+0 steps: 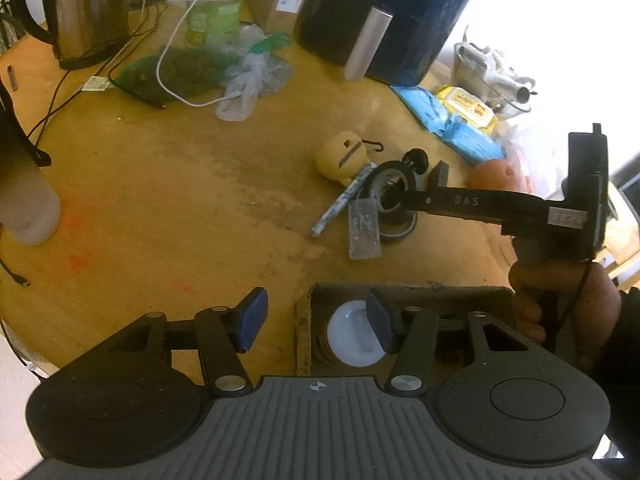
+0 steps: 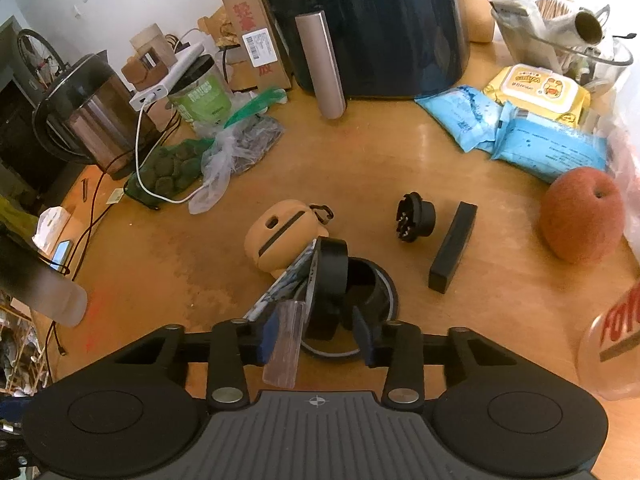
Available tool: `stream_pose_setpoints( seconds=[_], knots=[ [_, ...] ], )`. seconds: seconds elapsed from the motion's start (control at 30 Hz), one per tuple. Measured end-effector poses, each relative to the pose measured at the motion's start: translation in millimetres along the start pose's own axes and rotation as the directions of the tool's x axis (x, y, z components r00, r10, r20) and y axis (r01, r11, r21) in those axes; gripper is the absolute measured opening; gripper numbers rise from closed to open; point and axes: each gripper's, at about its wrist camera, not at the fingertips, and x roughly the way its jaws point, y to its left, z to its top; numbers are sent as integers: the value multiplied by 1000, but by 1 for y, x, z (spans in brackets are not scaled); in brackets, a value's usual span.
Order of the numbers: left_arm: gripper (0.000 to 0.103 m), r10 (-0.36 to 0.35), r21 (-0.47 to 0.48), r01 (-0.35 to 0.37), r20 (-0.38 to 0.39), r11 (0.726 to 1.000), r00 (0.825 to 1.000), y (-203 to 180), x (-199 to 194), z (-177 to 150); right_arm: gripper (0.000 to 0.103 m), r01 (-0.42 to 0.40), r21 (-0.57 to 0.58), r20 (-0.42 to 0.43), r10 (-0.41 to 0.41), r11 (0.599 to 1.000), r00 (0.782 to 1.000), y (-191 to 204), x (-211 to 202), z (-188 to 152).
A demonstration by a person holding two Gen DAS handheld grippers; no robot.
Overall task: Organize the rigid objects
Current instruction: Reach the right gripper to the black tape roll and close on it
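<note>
A pile of small items lies on the wooden table: a tan figurine case (image 2: 280,236), a patterned pen (image 1: 344,200), a clear grey rectangular piece (image 1: 363,229) and black tape rolls (image 1: 394,196). My right gripper (image 2: 316,334) is open, its fingers straddling the stacked black rolls (image 2: 352,280), the clear piece (image 2: 285,346) against its left finger. In the left wrist view it reaches in from the right (image 1: 394,200). My left gripper (image 1: 316,320) is open and empty over the edge of a cardboard box (image 1: 400,292) holding a white lid (image 1: 352,334).
A black plug cap (image 2: 416,218), a black bar (image 2: 454,246) and a red apple (image 2: 580,214) lie to the right. Wipe packs (image 2: 540,148), an air fryer (image 2: 368,20), a kettle (image 2: 88,112), bags and cables ring the back.
</note>
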Motion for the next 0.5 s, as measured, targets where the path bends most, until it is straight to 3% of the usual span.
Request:
stream_pose_setpoints(
  seconds=[0.5],
  knots=[
    [54, -3, -7, 3, -2, 1000, 1000, 4, 4, 7, 21, 40, -15, -23, -40, 999, 999, 10, 27, 7]
  ],
)
